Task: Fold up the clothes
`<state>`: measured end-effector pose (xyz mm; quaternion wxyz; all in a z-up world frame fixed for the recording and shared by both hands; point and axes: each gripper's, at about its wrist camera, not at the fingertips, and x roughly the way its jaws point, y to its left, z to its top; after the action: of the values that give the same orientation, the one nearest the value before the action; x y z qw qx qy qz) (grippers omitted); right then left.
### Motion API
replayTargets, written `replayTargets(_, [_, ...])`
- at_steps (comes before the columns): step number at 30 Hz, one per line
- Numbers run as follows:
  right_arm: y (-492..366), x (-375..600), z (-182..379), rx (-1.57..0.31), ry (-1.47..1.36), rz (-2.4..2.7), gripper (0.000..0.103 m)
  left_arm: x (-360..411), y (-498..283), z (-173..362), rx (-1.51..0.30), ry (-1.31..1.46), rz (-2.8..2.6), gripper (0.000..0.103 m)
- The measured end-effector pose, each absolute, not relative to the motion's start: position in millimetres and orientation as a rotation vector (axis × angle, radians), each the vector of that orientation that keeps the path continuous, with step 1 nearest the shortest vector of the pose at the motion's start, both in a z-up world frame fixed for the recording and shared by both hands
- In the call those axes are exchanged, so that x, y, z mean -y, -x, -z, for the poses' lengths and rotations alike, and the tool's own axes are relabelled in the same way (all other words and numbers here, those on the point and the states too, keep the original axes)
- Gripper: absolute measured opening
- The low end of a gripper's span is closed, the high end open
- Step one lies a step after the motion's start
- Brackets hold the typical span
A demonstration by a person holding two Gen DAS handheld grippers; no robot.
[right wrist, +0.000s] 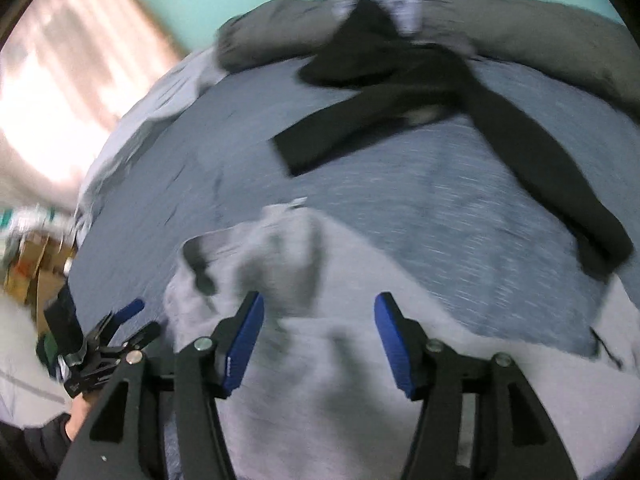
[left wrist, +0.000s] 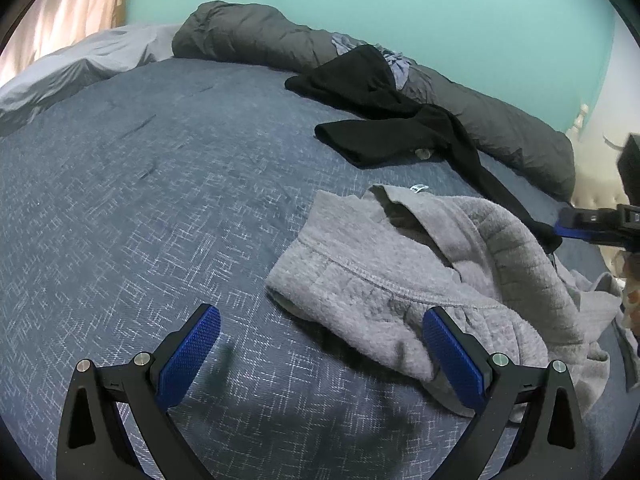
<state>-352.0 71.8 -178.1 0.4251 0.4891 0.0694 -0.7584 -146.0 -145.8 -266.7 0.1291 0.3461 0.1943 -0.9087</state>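
Observation:
A crumpled grey fleece garment (left wrist: 400, 264) lies on the blue bedcover (left wrist: 160, 200), at the near right. My left gripper (left wrist: 320, 320) stands open just above the bed; its right finger is over the fleece's near hem and its left finger is over bare cover. A black garment (left wrist: 380, 136) sprawls behind the fleece, with one long sleeve running right. My right gripper (left wrist: 576, 224) enters at the right edge near that sleeve's end. The right wrist view is blurred: my right gripper (right wrist: 320, 300) is open above the grey fleece (right wrist: 320, 360), with the black garment (right wrist: 400, 92) beyond it.
A rolled dark grey duvet (left wrist: 260, 36) lies along the bed's far edge against the turquoise wall. A pale pillow (left wrist: 80, 68) sits at the far left by a lit curtain (left wrist: 72, 8). A person's hand (right wrist: 76, 420) holds the left gripper (right wrist: 120, 320).

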Motion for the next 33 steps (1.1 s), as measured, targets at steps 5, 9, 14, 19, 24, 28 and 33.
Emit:
replayTargets(5, [337, -32, 187, -0.289, -1.200, 1.822, 0.059, 148, 145, 266, -0.581, -1.004, 2.645, 0.103])
replayTargets(9, [329, -11, 198, -0.402, -1.219, 1.799, 0.059, 151, 143, 265, -0.609, -0.998, 2.641, 0.103])
replayTargets(14, [329, 5, 208, -0.479, -1.208, 1.810, 0.043, 152, 143, 264, -0.630, -0.994, 2.645, 0.103])
replayTargets(19, [341, 10, 214, -0.493, -1.215, 1.836, 0.008, 152, 142, 264, -0.642, -0.993, 2.647, 0.103])
replayTargets(24, [361, 9, 199, -0.440, -1.171, 1.921, 0.004, 153, 143, 266, -0.659, -1.002, 2.643, 0.103])
replayTargets(28, [383, 15, 170, -0.393, -1.096, 2.007, 0.004, 152, 143, 268, -0.660, -1.007, 2.646, 0.103])
replayTargets(33, [412, 30, 140, -0.372, -1.035, 2.092, 0.004, 154, 145, 270, -0.674, -1.011, 2.639, 0.103])
